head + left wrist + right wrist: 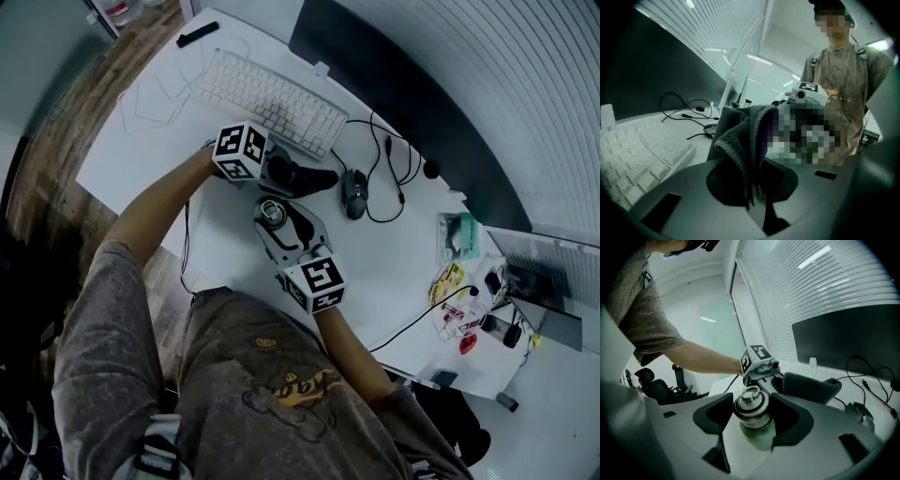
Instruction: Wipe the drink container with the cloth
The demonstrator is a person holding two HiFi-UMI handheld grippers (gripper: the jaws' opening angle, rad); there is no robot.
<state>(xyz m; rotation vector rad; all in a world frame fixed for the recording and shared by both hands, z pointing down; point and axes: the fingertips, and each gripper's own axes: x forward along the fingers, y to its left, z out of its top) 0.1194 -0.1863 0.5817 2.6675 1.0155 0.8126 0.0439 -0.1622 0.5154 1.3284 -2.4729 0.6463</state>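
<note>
The right gripper (pixel 284 234) is closed on the bottle (pixel 751 409). One jaw presses on each side of the body, and the metal cap with its ring stands free above them. I cannot tell if the bottle rests on the desk (pixel 394 272) or is lifted a little.

The left gripper (pixel 279 171) is closed on the cloth (pixel 745 140). A thick dark fold is pinched between its jaws and the loose part sticks out in front. The cloth is just beside the bottle, on the side toward the keyboard (pixel 267 98), at about the height of the cap. No view shows clearly if it touches the bottle. The mouse (pixel 354 194) lies near the bottle, past the cloth.

I judge that the step in hand is bringing the cloth to the bottle; the wiping itself is at its very beginning or not yet begun.

The next move calls for pressing the loose fold against the cap or the upper body and rubbing along it. The right gripper must hold firm, because a push from the side could tip the bottle or turn it in the jaws.
</note>
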